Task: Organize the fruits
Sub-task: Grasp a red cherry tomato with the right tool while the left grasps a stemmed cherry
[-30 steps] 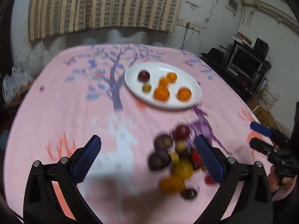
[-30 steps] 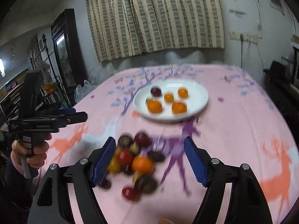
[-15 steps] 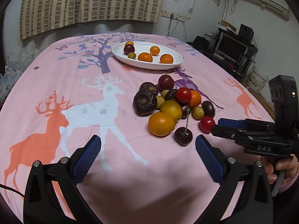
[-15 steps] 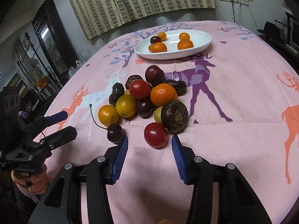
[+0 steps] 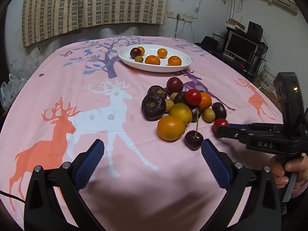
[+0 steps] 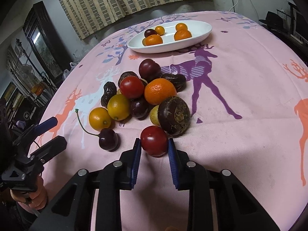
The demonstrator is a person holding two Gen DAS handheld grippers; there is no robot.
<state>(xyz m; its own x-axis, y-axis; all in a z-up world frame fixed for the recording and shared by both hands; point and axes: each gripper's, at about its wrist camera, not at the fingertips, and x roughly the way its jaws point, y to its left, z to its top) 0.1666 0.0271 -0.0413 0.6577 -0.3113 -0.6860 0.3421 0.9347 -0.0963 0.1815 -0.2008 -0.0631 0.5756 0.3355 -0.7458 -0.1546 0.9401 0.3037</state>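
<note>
My right tongs (image 6: 154,147) sit low on the table (image 6: 240,134), pads touching or all but touching either side of a red tomato (image 6: 154,141) at the near edge of the pile (image 6: 142,98). I can't tell from here whether they are squeezing yet; the tomato rests on the cloth. My left tongs (image 5: 152,161) hover wide open and empty, near a stemmed cherry (image 5: 194,139) but not touching it.

The pinch looks centred on the tomato's widest part, which is what I want. I would close just until the skin stops sliding, since it is smooth and soft and will bruise or squirt out forward if I clamp hard. A brown chestnut (image 6: 174,115) leans just behind the tomato, so I judge a straight lift is safer than dragging back, which could roll its neighbours.

Beyond the pile, well apart at the far side, the white plate (image 6: 204,31) already holds several oranges (image 6: 153,40) and a dark plum (image 6: 150,32). There is bare space on its right half, and that seems the likely place to set this one down gently.
</note>
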